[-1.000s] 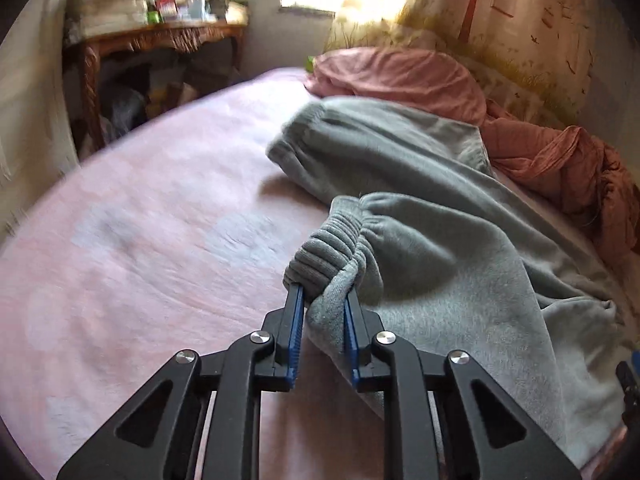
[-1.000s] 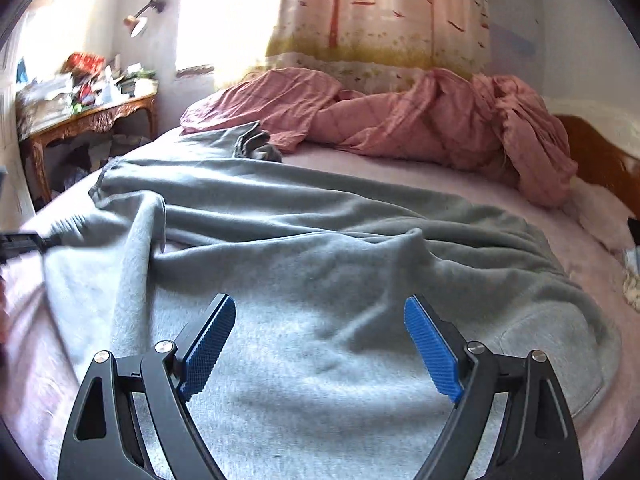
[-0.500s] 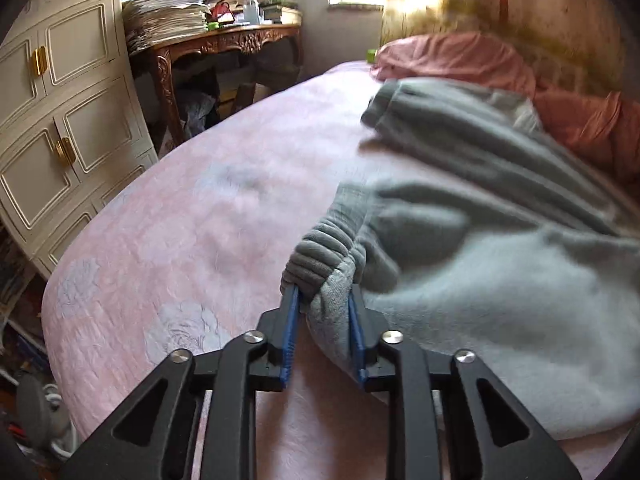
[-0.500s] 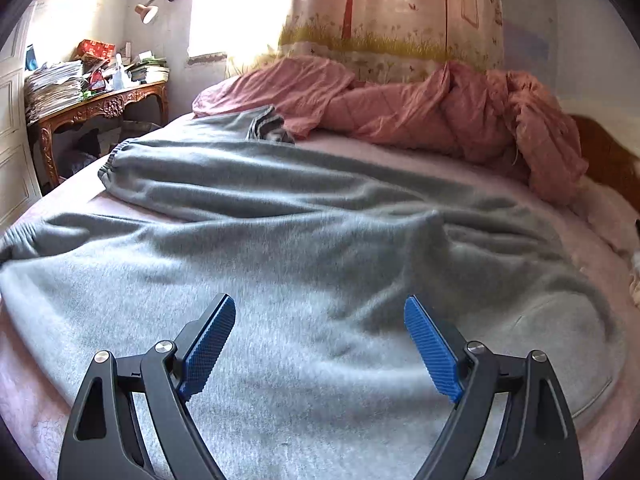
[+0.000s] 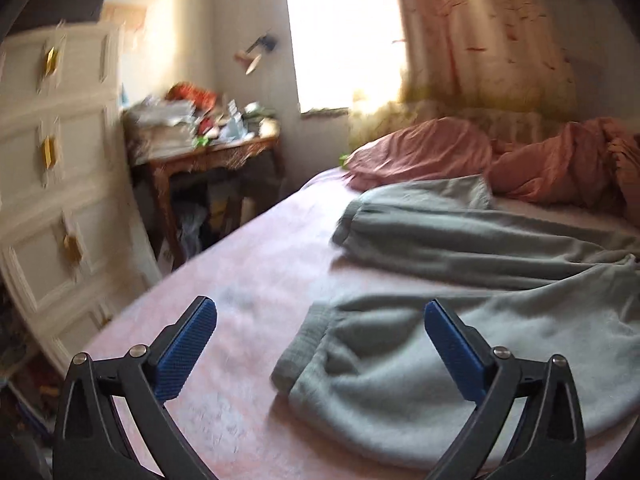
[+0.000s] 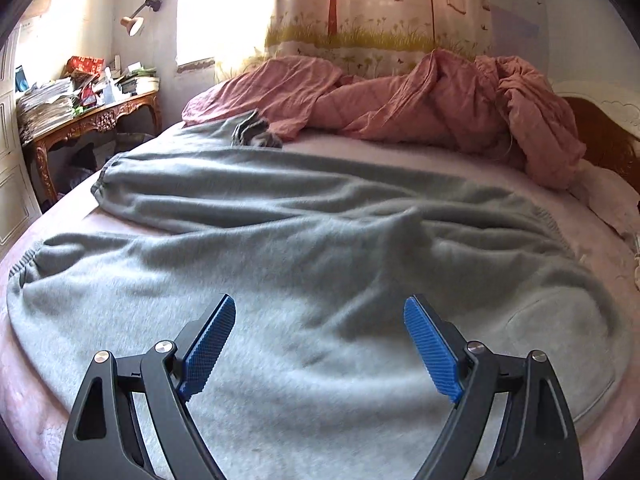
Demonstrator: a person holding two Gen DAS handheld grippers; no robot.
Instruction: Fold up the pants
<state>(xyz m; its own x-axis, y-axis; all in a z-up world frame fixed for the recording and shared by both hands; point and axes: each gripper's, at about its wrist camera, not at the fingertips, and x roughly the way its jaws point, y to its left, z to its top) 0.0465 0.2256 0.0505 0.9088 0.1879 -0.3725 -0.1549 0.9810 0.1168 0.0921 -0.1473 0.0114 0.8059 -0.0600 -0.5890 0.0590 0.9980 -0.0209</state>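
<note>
**Grey pants spread on bed, both grippers clear of the cloth**

Bed (image 6: 400, 156): pink sheet, serving as the work surface. A rumpled pink quilt (image 6: 420, 108) is heaped along the far side, just beyond the garment and touching its far edge near the window.

Pants (image 6: 320, 248): grey fleece sweatpants, lying roughly flat across the bed with the two legs running toward the left of the right wrist view, parted by a strip of sheet. The waistband (image 6: 548, 220) lies at the right. The near leg ends in a ribbed cuff (image 5: 304, 348) resting on the sheet; the far cuff (image 5: 348, 220) lies near the quilt. Broad wrinkles run across the seat area.

Handling, as judged: thick, soft, limp cloth with no stiffness; it will sag and drag on the sheet when lifted, and is not fragile. The fleece looks grippy rather than slippery. The ribbed cuffs and elastic waistband are the firmest edges and the soundest places to pinch.

Left gripper (image 5: 320, 348): jaws opening wide, the near cuff lying on the bed between and beyond them, pads not pressing it.

Right gripper (image 6: 320, 340): jaws spread apart over the upper leg, nothing clamped.

Side table (image 6: 96, 120): cluttered, off the bed, not involved.
</note>
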